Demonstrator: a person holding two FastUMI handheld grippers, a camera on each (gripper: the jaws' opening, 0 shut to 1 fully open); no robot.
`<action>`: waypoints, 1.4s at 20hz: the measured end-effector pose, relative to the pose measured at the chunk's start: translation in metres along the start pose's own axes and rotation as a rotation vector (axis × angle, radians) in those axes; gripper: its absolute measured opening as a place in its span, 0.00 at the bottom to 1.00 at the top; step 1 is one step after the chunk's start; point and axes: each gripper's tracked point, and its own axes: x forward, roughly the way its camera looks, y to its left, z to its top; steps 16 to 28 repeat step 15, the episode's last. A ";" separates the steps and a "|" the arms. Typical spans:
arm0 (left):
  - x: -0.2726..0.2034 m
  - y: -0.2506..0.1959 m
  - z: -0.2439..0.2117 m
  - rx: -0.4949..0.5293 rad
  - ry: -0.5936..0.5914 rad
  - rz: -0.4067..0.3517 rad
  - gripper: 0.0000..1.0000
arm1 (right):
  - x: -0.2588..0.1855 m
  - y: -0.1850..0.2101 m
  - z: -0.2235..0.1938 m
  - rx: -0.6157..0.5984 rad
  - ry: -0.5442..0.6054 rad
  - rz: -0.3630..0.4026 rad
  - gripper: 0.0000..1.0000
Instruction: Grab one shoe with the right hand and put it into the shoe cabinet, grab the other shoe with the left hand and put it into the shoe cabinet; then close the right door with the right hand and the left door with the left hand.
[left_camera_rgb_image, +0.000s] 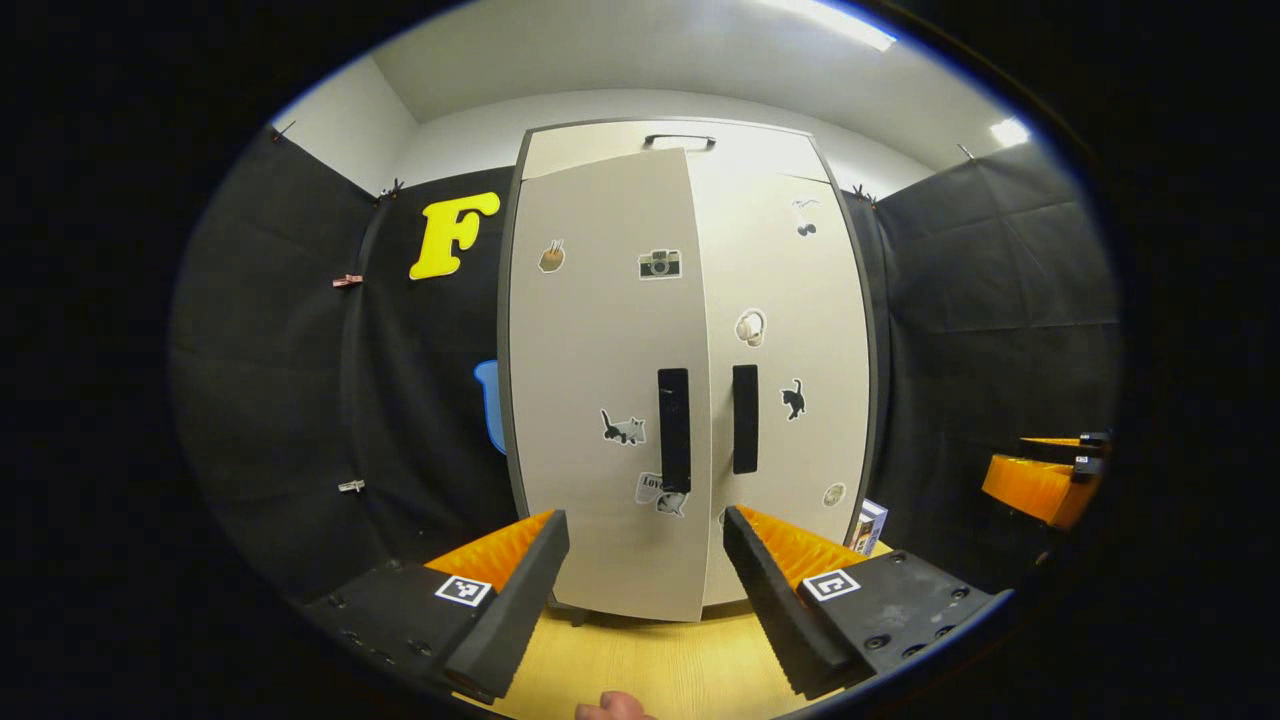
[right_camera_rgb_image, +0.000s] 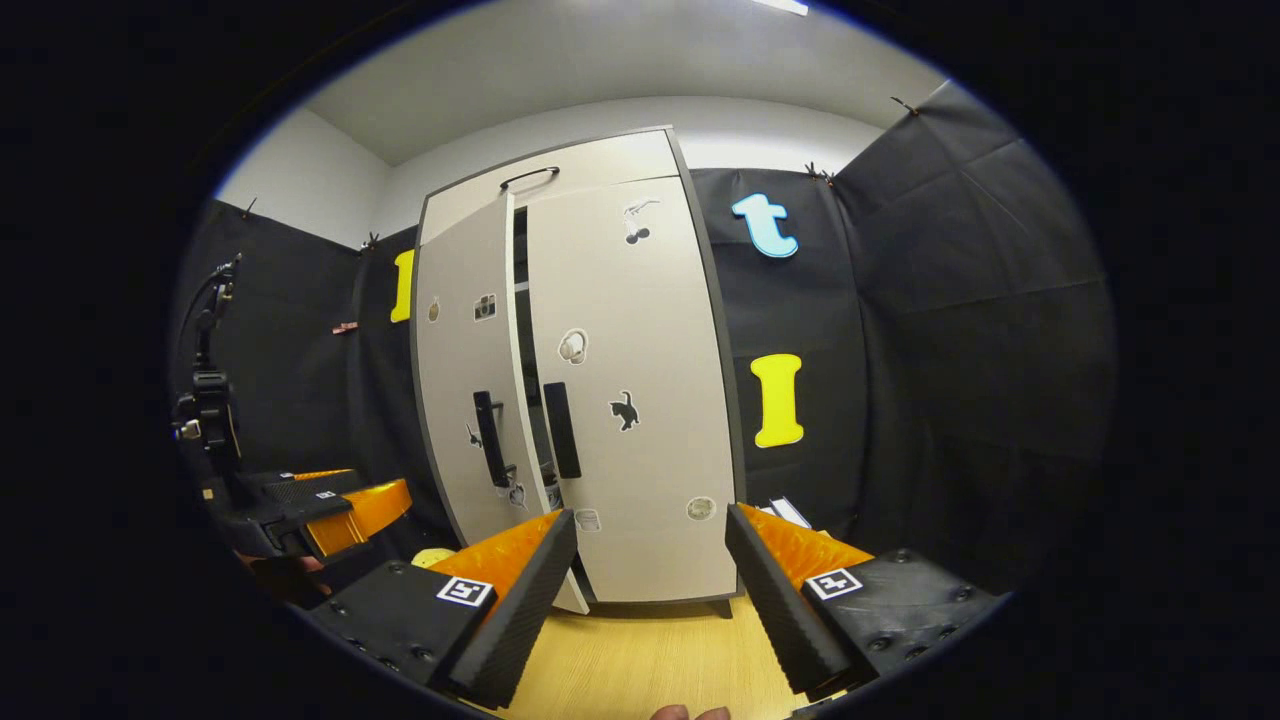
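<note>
The tall beige sticker-covered shoe cabinet (left_camera_rgb_image: 690, 380) stands on the yellow wooden table (left_camera_rgb_image: 640, 670) — its right door (right_camera_rgb_image: 630, 400) shut, its left door (right_camera_rgb_image: 470, 400) ajar. Both the left hand-held gripper (left_camera_rgb_image: 645, 580) and the right hand-held gripper (right_camera_rgb_image: 650, 590) hover before it, fingers spread — holding nothing.

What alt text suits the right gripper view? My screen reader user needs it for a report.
A pale shoe cabinet stands on a wooden floor, its right door closed and its left door ajar. The right claw is open in front, holding nothing.
</note>
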 end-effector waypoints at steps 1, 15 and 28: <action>-0.001 -0.002 0.002 -0.001 -0.005 -0.002 0.97 | -0.001 0.000 0.000 -0.002 -0.002 0.001 0.98; 0.003 -0.019 0.004 0.031 -0.005 -0.021 0.97 | 0.007 -0.012 0.004 -0.139 -0.025 -0.016 0.98; 0.003 -0.019 0.004 0.031 -0.005 -0.021 0.97 | 0.007 -0.012 0.004 -0.139 -0.025 -0.016 0.98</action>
